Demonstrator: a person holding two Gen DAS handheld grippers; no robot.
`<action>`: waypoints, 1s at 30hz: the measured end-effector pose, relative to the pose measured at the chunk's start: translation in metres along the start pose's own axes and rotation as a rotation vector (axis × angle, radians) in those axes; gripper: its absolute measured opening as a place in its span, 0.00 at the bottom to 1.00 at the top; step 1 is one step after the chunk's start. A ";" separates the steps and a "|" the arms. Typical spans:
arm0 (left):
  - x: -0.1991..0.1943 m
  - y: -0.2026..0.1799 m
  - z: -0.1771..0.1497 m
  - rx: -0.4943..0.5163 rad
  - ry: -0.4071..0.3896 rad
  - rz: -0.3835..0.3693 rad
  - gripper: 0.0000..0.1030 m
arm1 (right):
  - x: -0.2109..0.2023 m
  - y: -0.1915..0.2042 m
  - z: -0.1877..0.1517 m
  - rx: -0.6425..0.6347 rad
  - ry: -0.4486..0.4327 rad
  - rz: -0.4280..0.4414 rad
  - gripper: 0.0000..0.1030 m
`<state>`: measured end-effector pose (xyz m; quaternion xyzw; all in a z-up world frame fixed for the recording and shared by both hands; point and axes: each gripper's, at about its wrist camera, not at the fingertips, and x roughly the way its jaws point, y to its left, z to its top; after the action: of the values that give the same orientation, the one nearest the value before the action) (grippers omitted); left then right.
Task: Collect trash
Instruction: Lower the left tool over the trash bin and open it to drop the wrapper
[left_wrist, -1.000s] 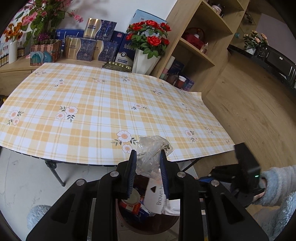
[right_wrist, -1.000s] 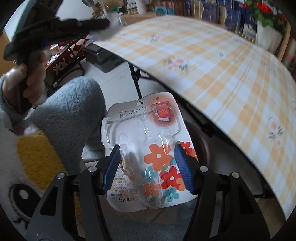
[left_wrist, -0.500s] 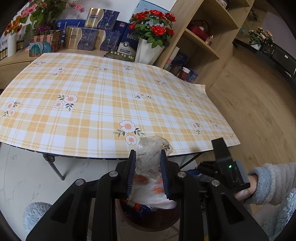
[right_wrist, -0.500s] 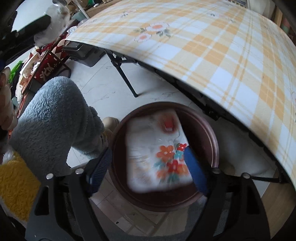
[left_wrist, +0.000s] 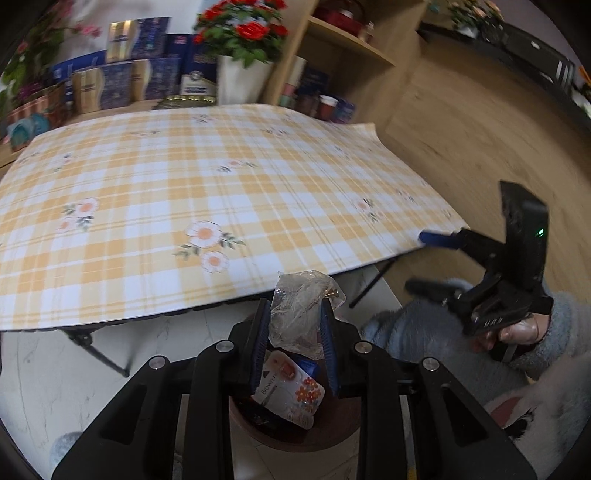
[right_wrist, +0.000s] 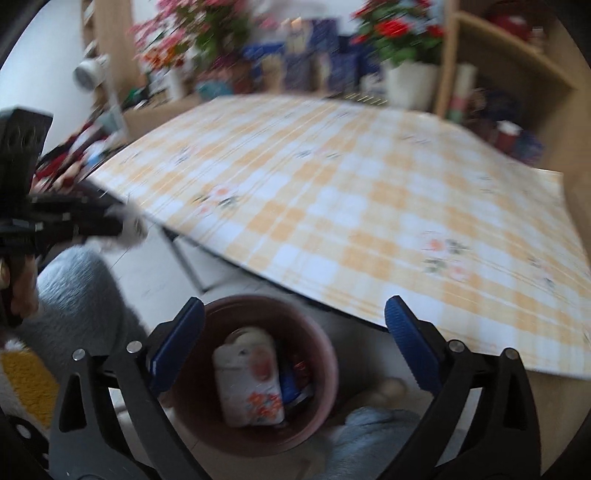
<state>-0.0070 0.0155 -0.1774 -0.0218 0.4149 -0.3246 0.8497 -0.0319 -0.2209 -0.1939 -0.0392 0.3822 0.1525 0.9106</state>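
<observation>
Pinching crumpled clear wrapper (left_wrist: 301, 310) above bin (right_wrist: 325, 417), left gripper (left_wrist: 295, 350); right gripper (right_wrist: 293, 350) opening, nothing between.

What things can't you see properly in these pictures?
- Bottom of the brown bin: in the right wrist view the flowered packet covers the other trash.
- Shelf items: right wrist view, smeared by motion blur.
- Packet's print: left wrist view, partly behind the left tool and its crumpled clear wrapper.
- Right tool, jaws opening, empty: its handle is cut off by the frame edge.
</observation>
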 end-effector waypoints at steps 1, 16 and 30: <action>0.009 -0.002 -0.003 0.015 0.010 -0.015 0.25 | -0.003 -0.006 -0.003 0.039 -0.020 -0.023 0.94; 0.089 -0.015 -0.037 0.067 0.207 -0.026 0.26 | 0.003 -0.013 -0.010 0.062 -0.053 -0.183 0.94; 0.084 -0.001 -0.036 0.013 0.180 0.038 0.84 | 0.004 -0.016 -0.011 0.075 -0.037 -0.187 0.94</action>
<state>0.0037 -0.0246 -0.2591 0.0206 0.4879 -0.3117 0.8151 -0.0318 -0.2374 -0.2052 -0.0377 0.3656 0.0528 0.9285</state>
